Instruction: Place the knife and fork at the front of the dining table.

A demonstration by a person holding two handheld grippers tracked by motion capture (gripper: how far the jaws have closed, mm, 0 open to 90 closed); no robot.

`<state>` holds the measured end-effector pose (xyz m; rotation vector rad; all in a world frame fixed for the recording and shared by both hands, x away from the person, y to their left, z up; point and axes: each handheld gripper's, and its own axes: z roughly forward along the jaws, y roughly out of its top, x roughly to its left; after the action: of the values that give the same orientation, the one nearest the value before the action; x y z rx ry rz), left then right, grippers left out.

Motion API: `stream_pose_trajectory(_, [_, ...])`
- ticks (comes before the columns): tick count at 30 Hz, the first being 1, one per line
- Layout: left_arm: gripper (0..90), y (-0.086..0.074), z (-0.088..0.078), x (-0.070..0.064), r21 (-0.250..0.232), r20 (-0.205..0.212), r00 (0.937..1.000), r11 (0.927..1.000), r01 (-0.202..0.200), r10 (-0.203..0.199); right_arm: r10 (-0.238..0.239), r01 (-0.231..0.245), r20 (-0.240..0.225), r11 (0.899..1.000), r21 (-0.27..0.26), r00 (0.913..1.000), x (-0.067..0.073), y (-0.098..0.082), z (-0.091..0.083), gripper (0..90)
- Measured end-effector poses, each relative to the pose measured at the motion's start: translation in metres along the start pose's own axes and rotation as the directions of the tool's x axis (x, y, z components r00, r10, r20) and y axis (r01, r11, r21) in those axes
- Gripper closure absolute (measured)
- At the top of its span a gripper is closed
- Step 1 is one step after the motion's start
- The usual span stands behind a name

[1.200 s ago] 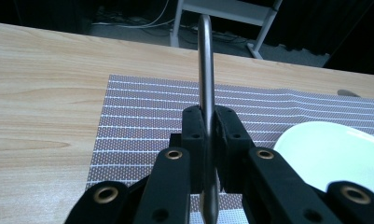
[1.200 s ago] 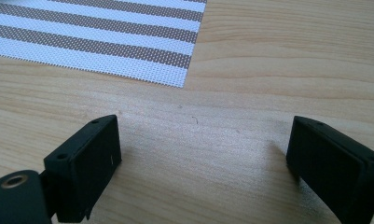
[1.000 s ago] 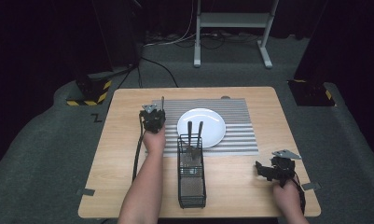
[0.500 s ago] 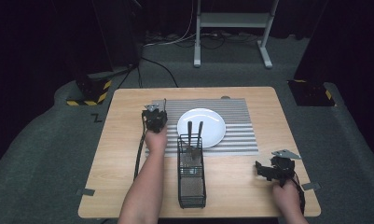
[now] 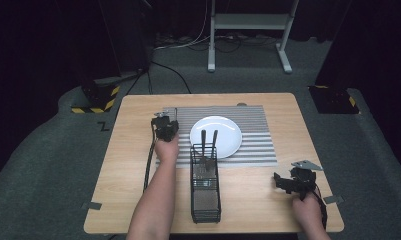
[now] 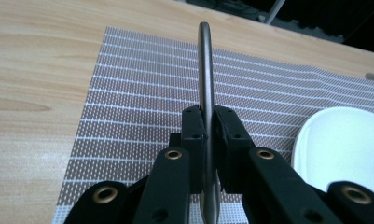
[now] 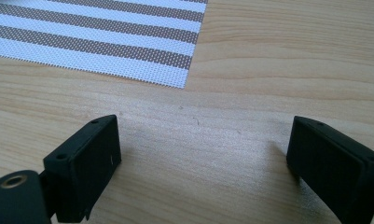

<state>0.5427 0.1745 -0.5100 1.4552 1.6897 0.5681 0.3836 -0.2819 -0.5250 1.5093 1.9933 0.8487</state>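
At left, we see the left gripper [image 6: 207, 135], jaws clamped on a metal utensil handle [image 6: 204, 70], barely shifted over the striped placemat [image 5: 260, 135] beside the white plate [image 5: 227, 131]: placement looks pending. At right, the right gripper [image 7: 201, 163] stays idle, jaws apart.

Both forearms are bare, no sleeves. The left hand-held gripper [image 6: 207, 126] is black with brass-ringed screw holes. The right hand-held gripper [image 5: 280, 181] carries a grey three-cornered plate.

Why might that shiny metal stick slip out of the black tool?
The metal utensil handle looks smooth and narrow, so it could probably slide or swivel in the left tool. It looks stiff, unlikely to bend. Laid on the striped placemat, it probably stays put.
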Motion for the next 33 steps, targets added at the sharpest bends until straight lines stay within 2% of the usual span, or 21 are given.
stream_pose_trajectory(6, [82.4,0.0,0.0,-0.002,0.013,-0.006,1.0,0.9999,-0.004,0.004,0.0,0.0,0.0,1.0,0.0,1.0,0.0,0.0,0.0,9.5])
stream_pose_trajectory(9, [81.8,0.0,0.0,-0.002,0.013,-0.007,0.9999,0.9998,0.011,-0.011,0.0,0.0,0.0,1.0,0.0,1.0,0.0,0.0,0.0,9.5])
stream_pose_trajectory(10, [81.6,-0.001,-0.001,-0.001,0.018,-0.012,0.9999,0.9998,0.001,-0.001,0.0,0.0,0.0,1.0,0.0,1.0,0.0,0.0,0.0,9.5])
stream_pose_trajectory(13, [81.7,0.0,-0.003,-0.003,-0.005,-0.007,1.0,1.0,0.001,-0.001,0.0,0.0,-0.001,1.0,0.0,1.0,0.0,0.0,0.0,9.5])
stream_pose_trajectory(17, [82.1,0.004,-0.008,-0.007,-0.039,-0.015,0.9996,0.999,-0.024,0.023,-0.001,0.001,-0.005,1.0,0.001,1.0,0.0,0.0,0.0,9.6])
stream_pose_trajectory(21, [81.9,0.002,-0.008,-0.005,-0.024,-0.027,0.9992,0.9992,-0.031,0.03,-0.002,0.002,-0.005,1.0,0.001,1.0,0.0,0.0,0.0,9.5])
stream_pose_trajectory(24, [81.8,0.0,-0.011,-0.007,-0.032,-0.028,0.9988,0.9986,-0.041,0.041,-0.003,0.003,-0.005,1.0,0.001,1.0,0.0,0.0,0.0,9.6])
stream_pose_trajectory(27, [80.7,-0.002,-0.014,-0.008,-0.029,-0.031,0.9976,0.9976,-0.063,0.062,-0.003,0.003,-0.005,1.0,0.001,1.0,0.0,0.0,0.0,9.5])
stream_pose_trajectory(33, [72.2,-0.019,-0.029,-0.013,-0.009,-0.016,0.9948,0.9949,-0.101,0.101,-0.003,0.003,-0.005,1.0,0.001,1.0,0.0,0.0,0.0,9.6])
